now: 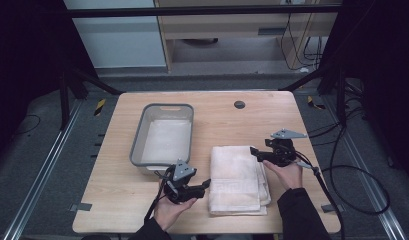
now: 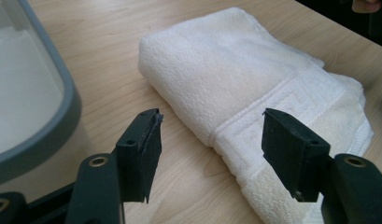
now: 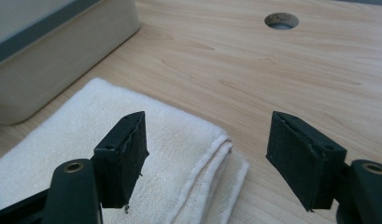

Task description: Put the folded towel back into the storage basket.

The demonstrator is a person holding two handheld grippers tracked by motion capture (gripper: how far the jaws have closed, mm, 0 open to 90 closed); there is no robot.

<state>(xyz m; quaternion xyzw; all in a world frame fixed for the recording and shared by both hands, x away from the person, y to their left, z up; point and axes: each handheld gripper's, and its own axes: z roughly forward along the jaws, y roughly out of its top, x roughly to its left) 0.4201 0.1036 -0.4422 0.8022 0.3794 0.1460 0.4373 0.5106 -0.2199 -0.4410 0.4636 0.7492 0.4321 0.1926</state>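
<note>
From the high view, a folded white towel point(image 1: 238, 180) lay on the wooden table point(image 1: 272, 115), just right of a grey tub point(image 1: 164, 137). The left gripper point(image 1: 208, 184) sat at the towel's left edge and the right gripper point(image 1: 252, 150) at its far right corner, both near it.

In the left gripper view, the jaws stood apart with nothing between them, the towel's point(image 2: 254, 88) folded edge just ahead and the tub's rim point(image 2: 62, 93) alongside.

In the right gripper view, the jaws were released too, straddling the towel's point(image 3: 179, 154) layered corner above it.

The likely trouble: a pinch at that corner could catch only the top layers, so the towel would unfold or sag when lifted toward the tub.
</note>
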